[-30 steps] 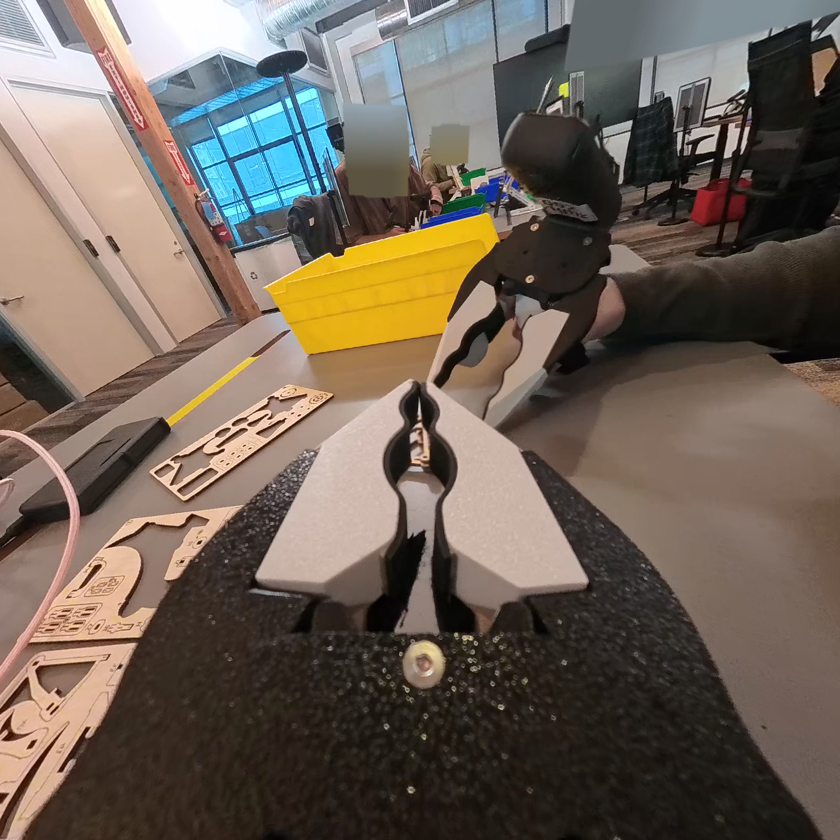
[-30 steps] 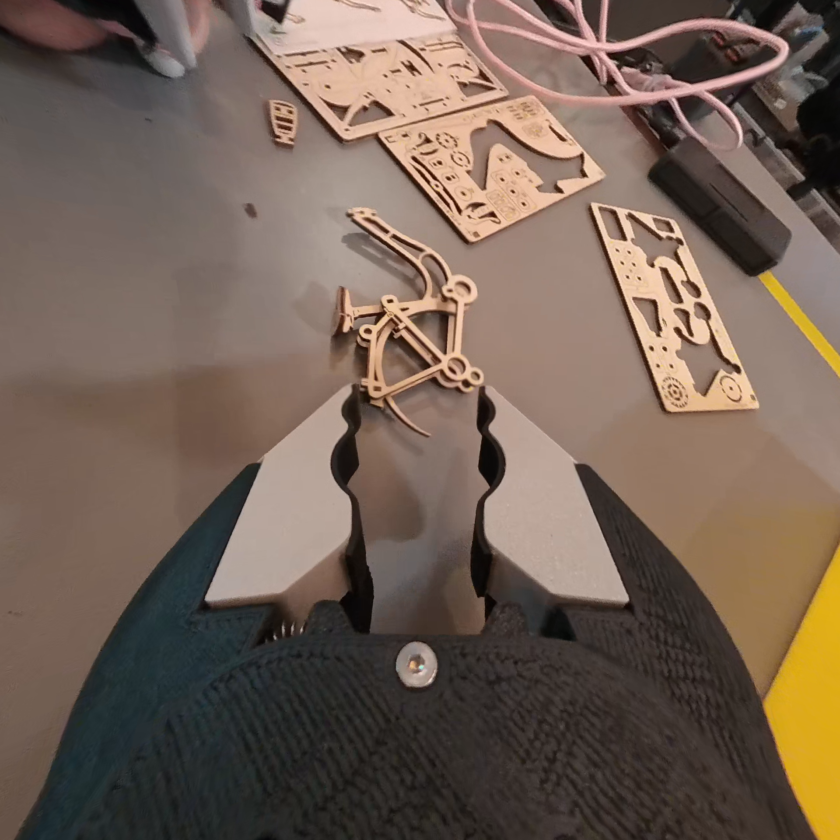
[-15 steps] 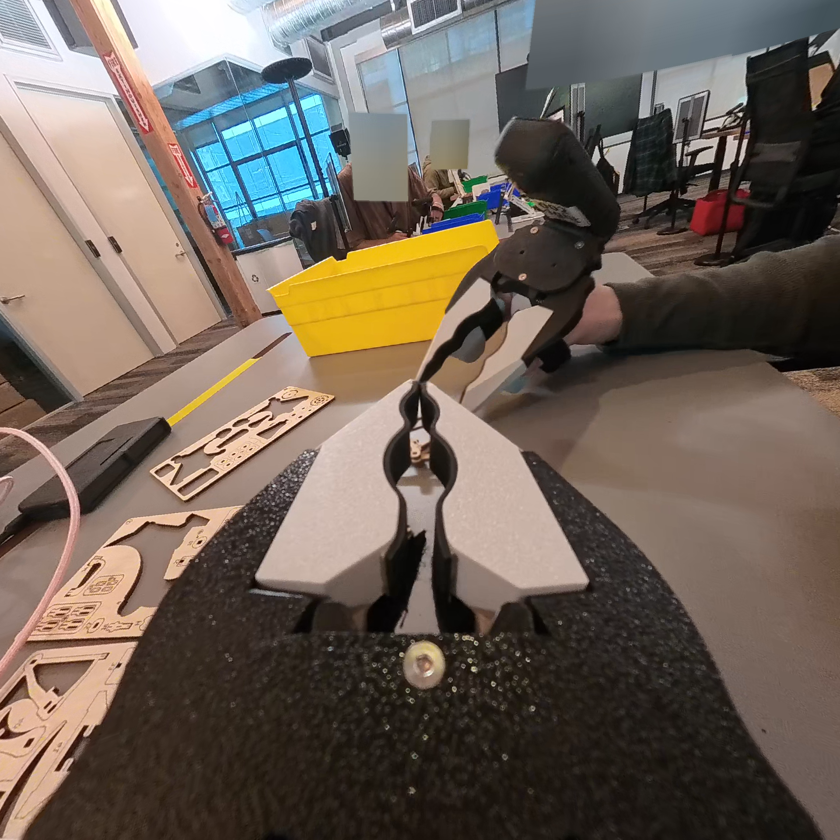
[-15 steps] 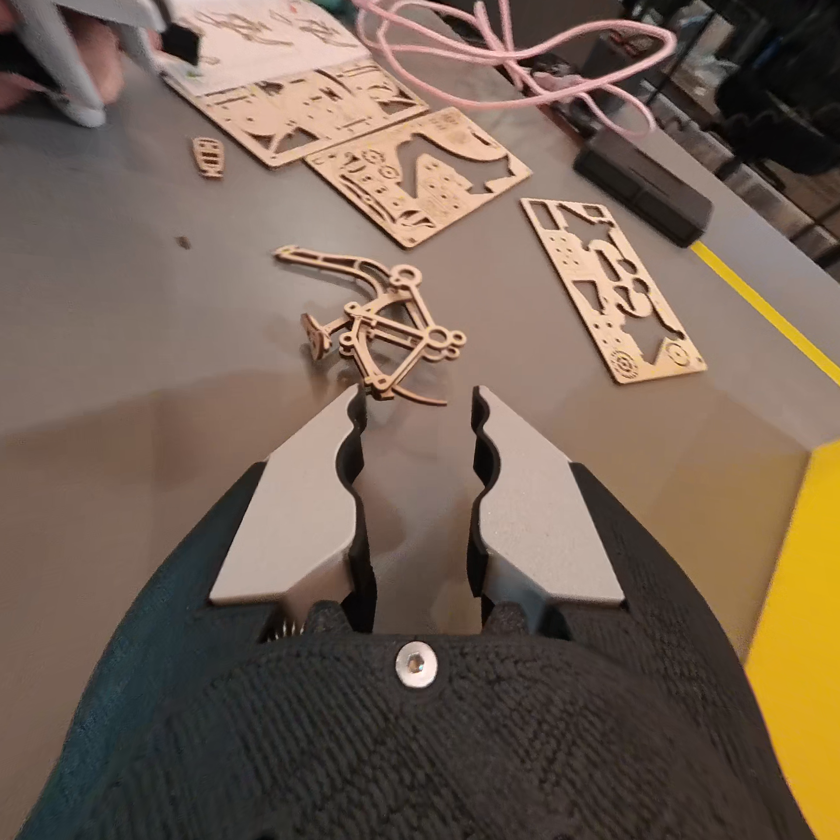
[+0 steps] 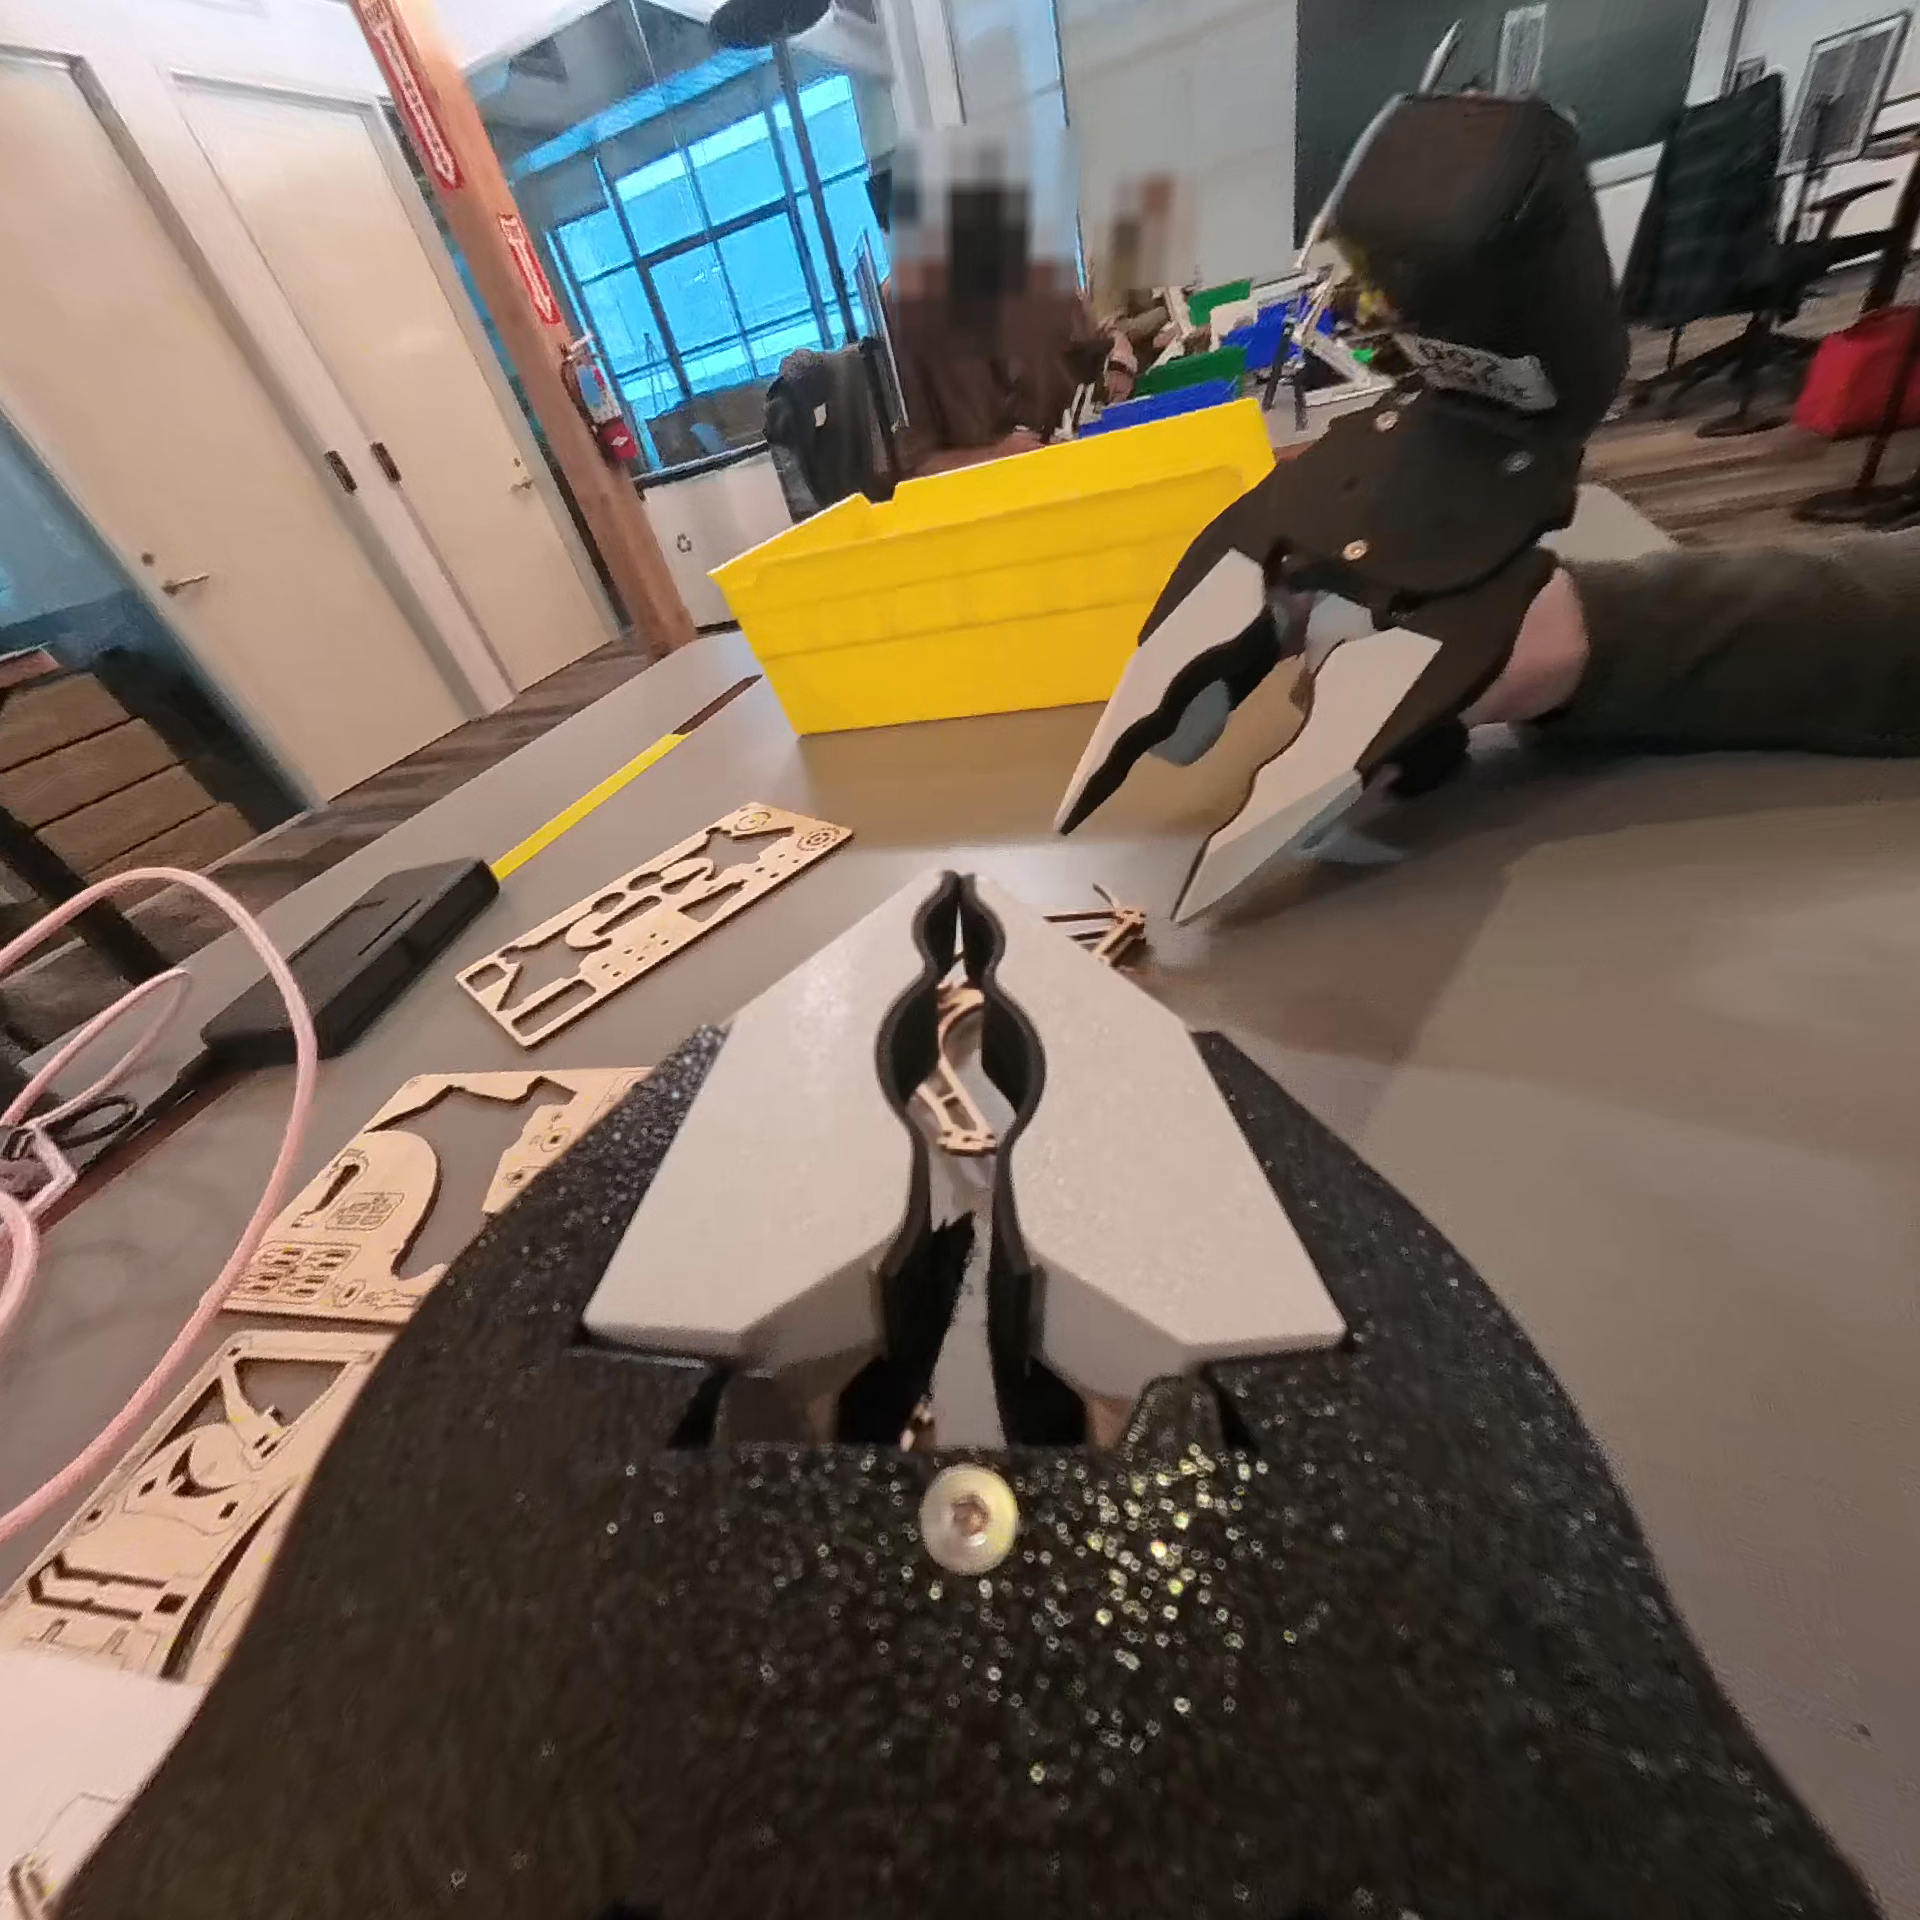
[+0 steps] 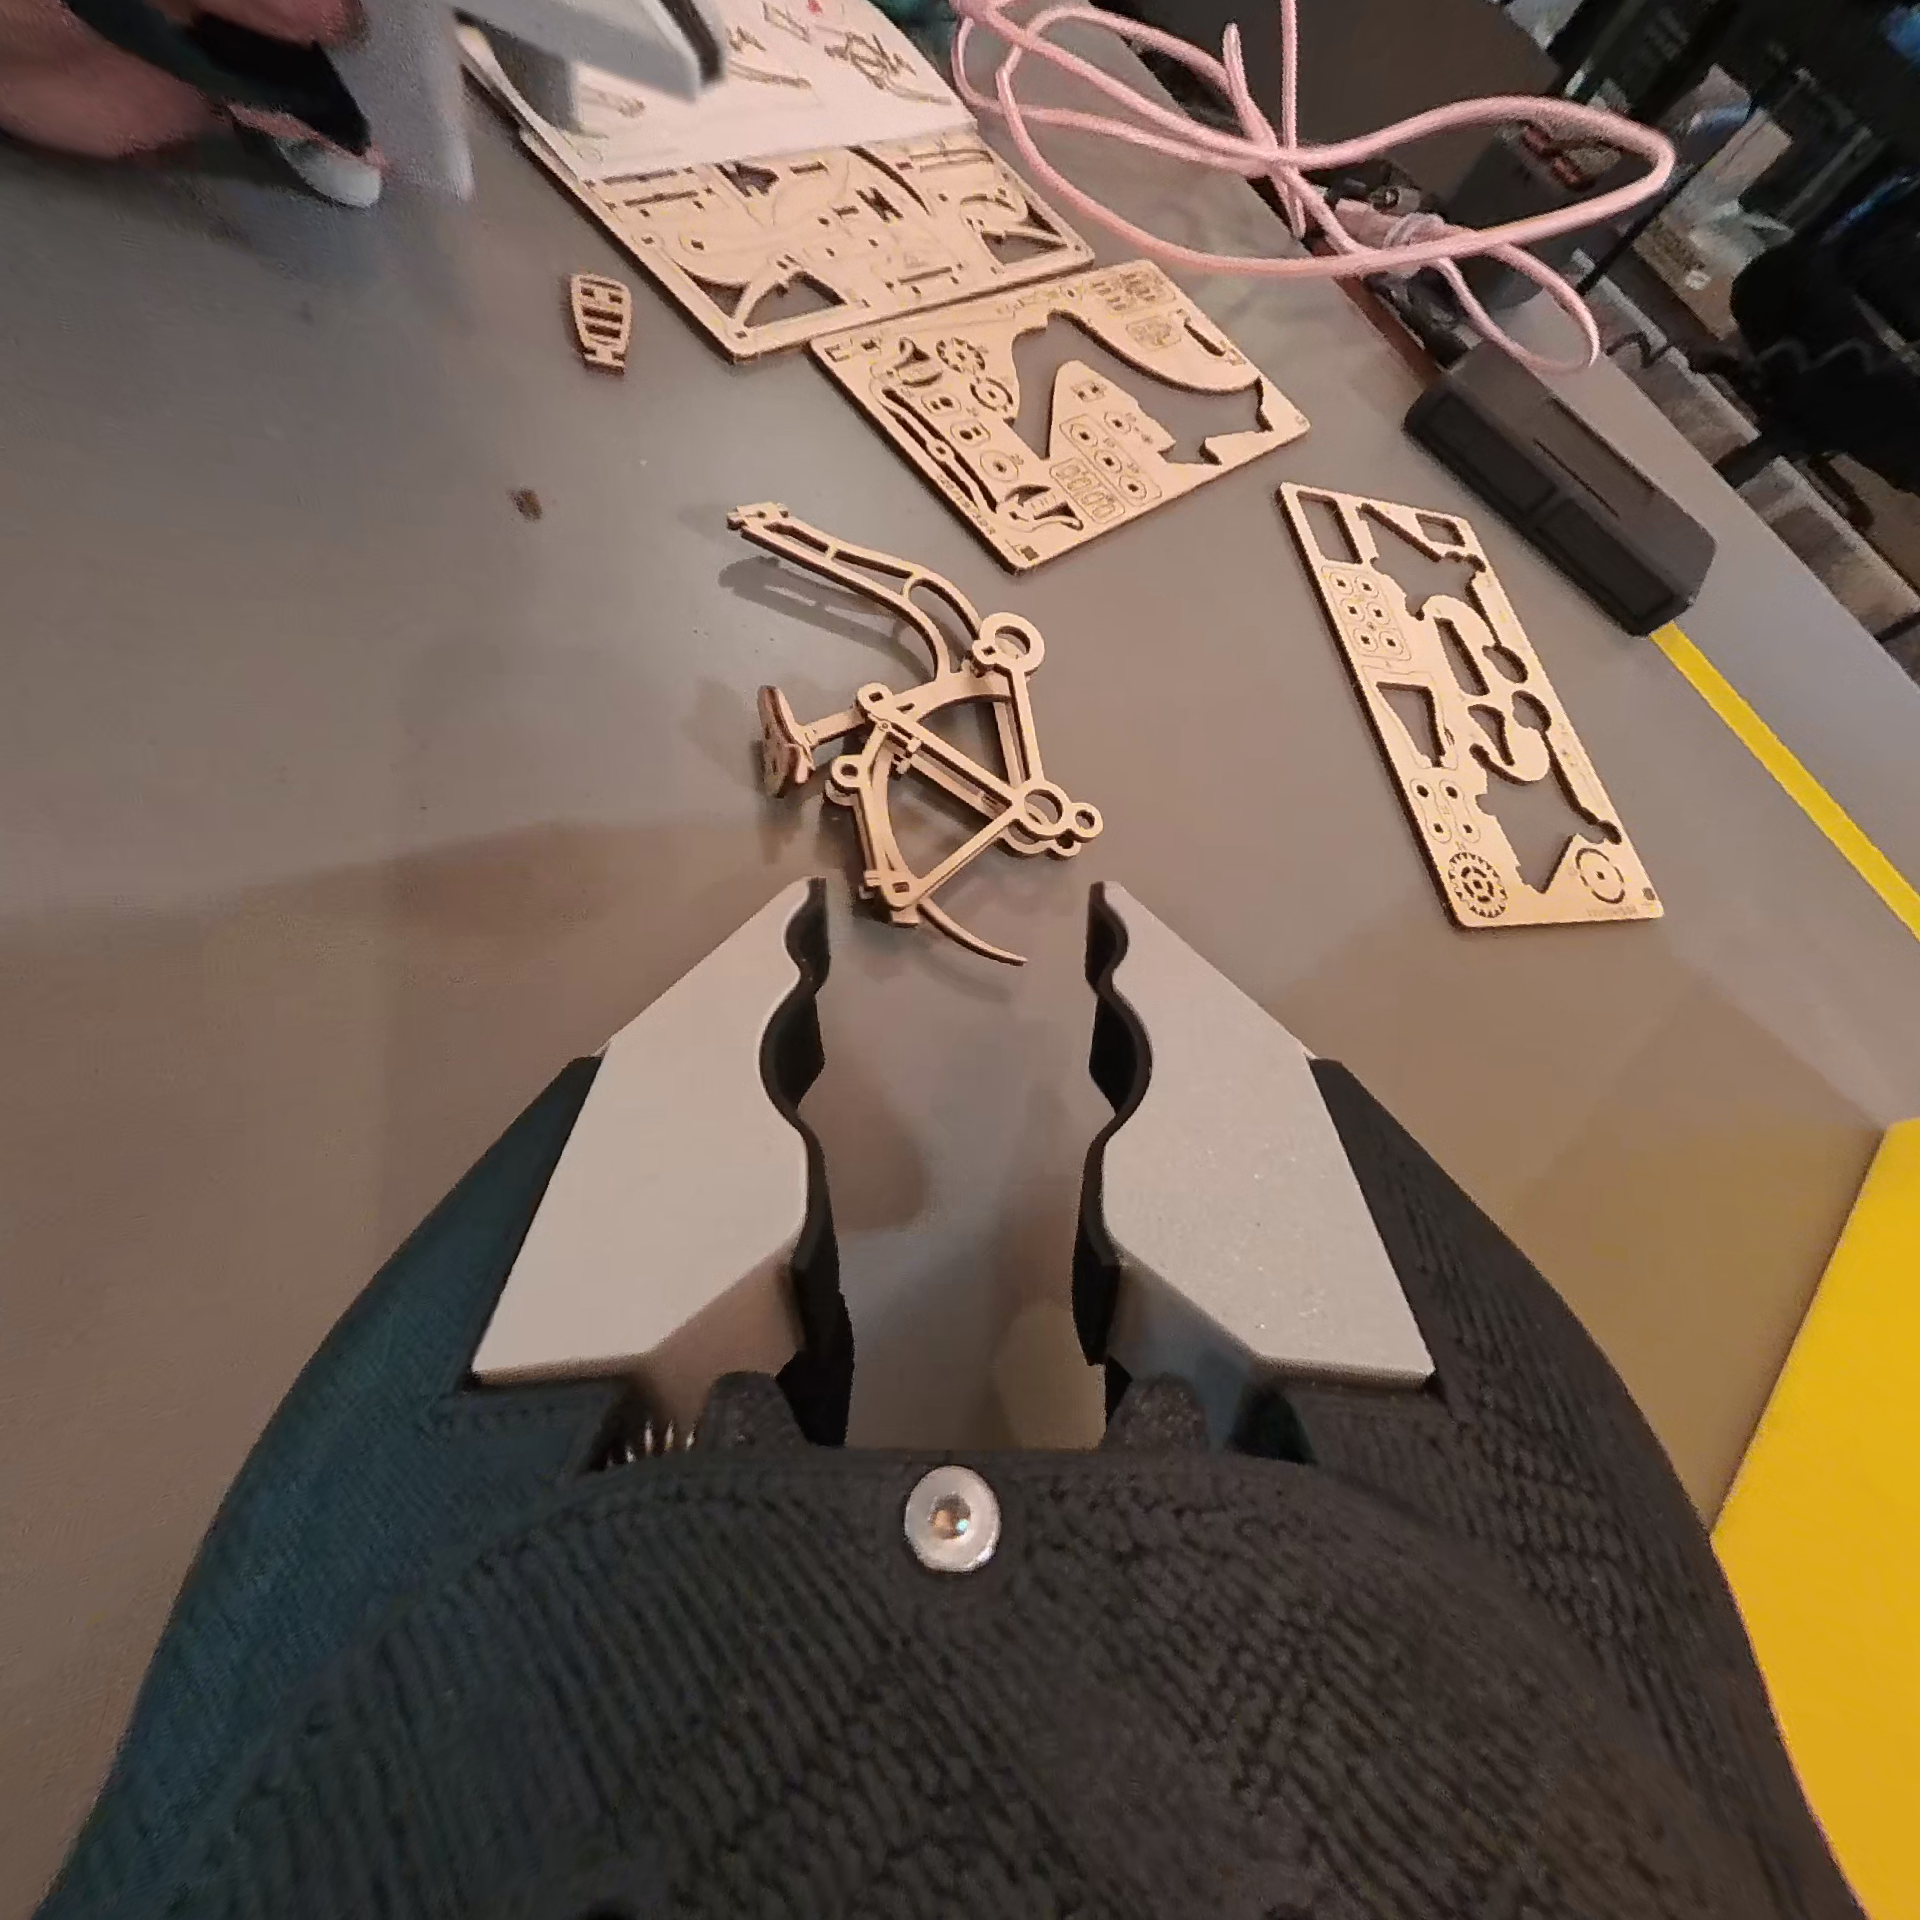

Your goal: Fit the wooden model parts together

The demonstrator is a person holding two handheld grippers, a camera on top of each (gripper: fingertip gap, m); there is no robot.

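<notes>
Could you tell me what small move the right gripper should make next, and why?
Probably ease the right gripper forward and shut it on the wooden assembly: its jaws stand open just short of it, while the left gripper already pinches a wooden part.

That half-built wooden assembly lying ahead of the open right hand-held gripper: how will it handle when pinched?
Probably light and fragile: the wooden assembly is thin openwork of slim struts and rings. The long curved arm would likely flex or snap if squeezed hard. It lies mostly flat on the table, so the right hand-held gripper may push it along before getting under an edge.
</notes>
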